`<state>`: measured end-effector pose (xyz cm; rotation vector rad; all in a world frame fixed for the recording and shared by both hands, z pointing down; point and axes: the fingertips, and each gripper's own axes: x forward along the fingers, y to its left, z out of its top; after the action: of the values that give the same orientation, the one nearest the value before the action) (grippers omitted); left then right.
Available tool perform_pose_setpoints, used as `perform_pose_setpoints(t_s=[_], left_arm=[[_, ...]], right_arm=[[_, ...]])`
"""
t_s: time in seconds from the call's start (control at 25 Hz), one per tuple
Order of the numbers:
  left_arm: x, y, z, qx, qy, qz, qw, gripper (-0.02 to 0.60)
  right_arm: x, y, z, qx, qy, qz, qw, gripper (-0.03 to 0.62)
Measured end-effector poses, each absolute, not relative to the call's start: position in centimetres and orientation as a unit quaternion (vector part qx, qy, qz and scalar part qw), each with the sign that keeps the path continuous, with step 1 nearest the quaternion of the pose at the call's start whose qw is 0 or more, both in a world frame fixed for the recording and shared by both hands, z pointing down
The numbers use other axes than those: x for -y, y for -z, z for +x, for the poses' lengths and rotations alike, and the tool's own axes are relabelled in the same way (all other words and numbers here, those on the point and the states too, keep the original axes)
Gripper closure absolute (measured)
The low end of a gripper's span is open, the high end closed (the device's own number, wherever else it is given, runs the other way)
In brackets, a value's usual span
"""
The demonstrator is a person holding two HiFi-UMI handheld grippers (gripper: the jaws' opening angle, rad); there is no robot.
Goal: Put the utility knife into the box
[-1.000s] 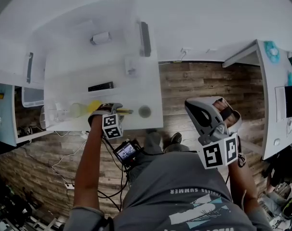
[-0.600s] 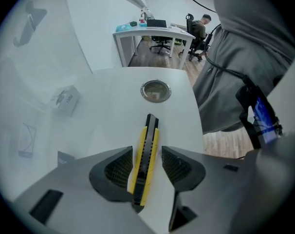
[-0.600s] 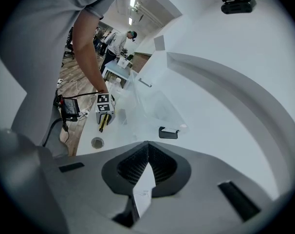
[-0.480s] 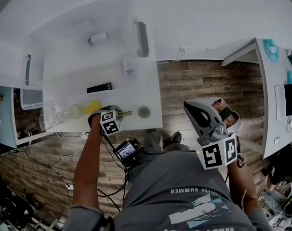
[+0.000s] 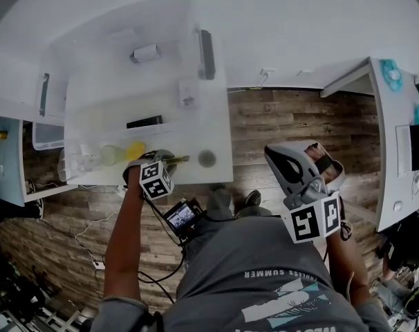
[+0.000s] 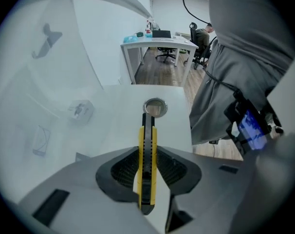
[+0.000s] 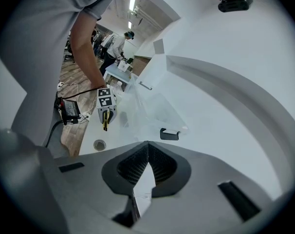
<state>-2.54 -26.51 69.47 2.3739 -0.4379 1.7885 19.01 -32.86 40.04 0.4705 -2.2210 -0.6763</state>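
- The utility knife (image 6: 147,165) is sitting clamped between the pads of my left gripper (image 6: 147,152), just above the near edge of the white table (image 5: 213,113).
- Its long axis is running straight along the line the left gripper is pointing. The yellow body is passing between the pads and the dark nose is projecting forward of them.
- In the head view, the utility knife (image 5: 176,160) is sticking out to the right of my left gripper (image 5: 157,160), with its nose aiming toward the round grommet hole (image 5: 207,159) in the table.
- My left gripper's jaws have just been closing, and they are now pinching the knife across its flat sides.
- The clear box (image 5: 106,138) is lying on the opposite side, to the left of and slightly beyond the left gripper in the head view. The knife's nose is therefore pointing away from the box.
- Judgement: the coming move is turning on this offset. I am expecting to carry the knife left over the box rim, and may need to swing its long axis to match the box's length.
- My right gripper (image 5: 278,159) is hanging over the wooden floor, well apart from table and box. Its jaws are pressing together on nothing (image 7: 145,152).
- Judgement: the left hand is the nearer one and is doing the placing alone.
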Motion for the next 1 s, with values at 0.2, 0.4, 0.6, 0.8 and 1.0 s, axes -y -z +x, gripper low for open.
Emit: perform_pose_setpoints(t_s=[0.2,0.4,0.6,0.8,1.0], left_arm=[[27.9,-63.2,-1.9,0.18,-0.583,0.792,0.003,0.46],[29.6,-56.0,-1.0,0.221,-0.567,0.791,-0.065,0.46],[31.0,-49.3,0.5,0.253,-0.547,0.787,-0.131,0.46],[32.0,-43.5,1.7,0.281,-0.522,0.784,-0.186,0.46],[33.7,-38.8,1.5,0.31,-0.508,0.771,-0.228,0.46]], right_arm=[[32.6,-39.7,19.0,0.873,0.266,0.181,0.366,0.583],[32.4,-39.5,19.2,0.877,0.268,0.181,0.357,0.583],[32.2,-39.3,19.5,0.879,0.267,0.182,0.35,0.583],[32.0,-39.3,20.3,0.88,0.265,0.189,0.347,0.583],[31.9,-39.4,21.0,0.879,0.258,0.197,0.349,0.583]])
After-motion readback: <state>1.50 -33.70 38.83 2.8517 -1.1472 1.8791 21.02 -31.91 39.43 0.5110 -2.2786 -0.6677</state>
